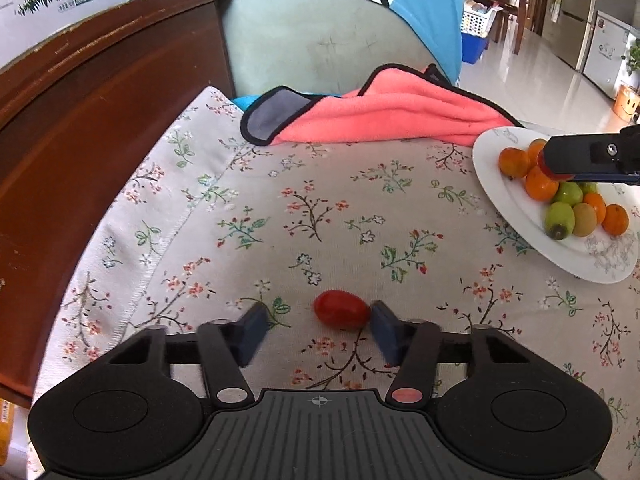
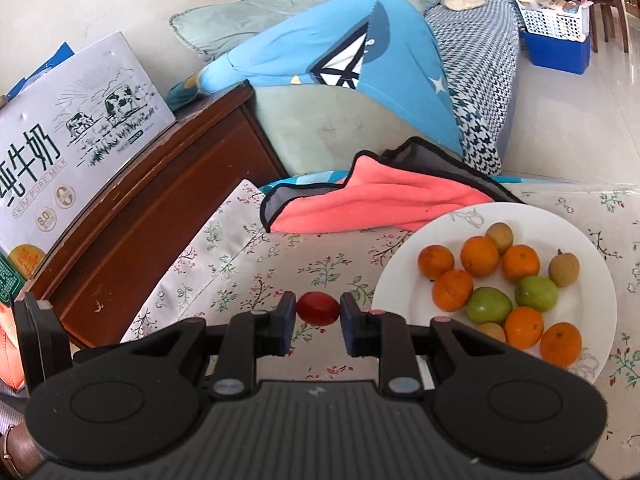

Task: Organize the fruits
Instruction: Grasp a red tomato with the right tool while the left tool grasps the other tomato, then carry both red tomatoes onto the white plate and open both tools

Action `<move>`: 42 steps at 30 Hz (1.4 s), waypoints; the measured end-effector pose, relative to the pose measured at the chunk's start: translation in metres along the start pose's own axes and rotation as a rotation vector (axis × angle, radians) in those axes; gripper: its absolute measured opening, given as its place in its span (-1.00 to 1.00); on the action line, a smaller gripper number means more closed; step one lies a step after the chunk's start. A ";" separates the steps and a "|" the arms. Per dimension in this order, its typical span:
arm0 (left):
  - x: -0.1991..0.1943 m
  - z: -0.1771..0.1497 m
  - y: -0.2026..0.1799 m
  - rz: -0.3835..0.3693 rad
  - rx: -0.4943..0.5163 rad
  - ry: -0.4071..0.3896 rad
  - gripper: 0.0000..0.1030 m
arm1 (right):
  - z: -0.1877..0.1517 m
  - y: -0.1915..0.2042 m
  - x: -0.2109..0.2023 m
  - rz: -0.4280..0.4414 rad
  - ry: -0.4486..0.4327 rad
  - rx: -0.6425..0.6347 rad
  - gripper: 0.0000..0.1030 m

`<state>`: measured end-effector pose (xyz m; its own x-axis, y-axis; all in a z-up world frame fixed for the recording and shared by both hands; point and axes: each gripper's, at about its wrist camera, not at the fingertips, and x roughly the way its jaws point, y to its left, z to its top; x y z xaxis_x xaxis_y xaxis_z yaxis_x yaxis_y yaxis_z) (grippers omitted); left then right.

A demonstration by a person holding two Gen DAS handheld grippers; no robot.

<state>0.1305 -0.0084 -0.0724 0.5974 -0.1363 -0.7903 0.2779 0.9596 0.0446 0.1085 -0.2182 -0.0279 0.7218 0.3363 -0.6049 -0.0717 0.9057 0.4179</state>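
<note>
Your right gripper (image 2: 318, 318) is clenched on a small red fruit (image 2: 318, 308), pinched end to end between both pads and carried above the floral tablecloth (image 2: 256, 276), just left of the white plate (image 2: 600, 280). In the left wrist view that same gripper reaches in from the right, over the plate's far side.

Your left gripper (image 1: 316, 328) is released: its jaws stand wide around a second red fruit (image 1: 341, 309) lying on the cloth. The right pad (image 1: 386, 326) is just beside the fruit; the left pad sits well apart.

So you are mid-transfer with two fruits. Next, I judge, carry the right one over the plate and let go low, so it does not roll; then close the left jaws evenly.

The plate already holds several oranges (image 2: 479, 257), two green fruits (image 2: 535, 293) and a few small brownish ones (image 2: 564, 269).
</note>
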 end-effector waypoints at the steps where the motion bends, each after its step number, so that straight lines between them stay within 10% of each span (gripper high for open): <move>1: 0.000 0.000 0.000 -0.003 -0.001 -0.004 -0.16 | 0.000 -0.001 0.000 -0.001 0.000 0.003 -0.53; 6: -0.001 0.000 -0.004 -0.015 0.013 -0.014 -0.46 | 0.001 -0.005 -0.001 -0.009 0.002 0.020 -0.53; 42: -0.009 0.055 -0.089 -0.223 -0.084 -0.145 -0.46 | 0.021 -0.095 -0.040 -0.111 -0.062 0.267 -0.53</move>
<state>0.1419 -0.1063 -0.0359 0.6315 -0.3745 -0.6789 0.3546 0.9182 -0.1766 0.1008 -0.3227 -0.0291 0.7567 0.2152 -0.6173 0.1873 0.8333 0.5201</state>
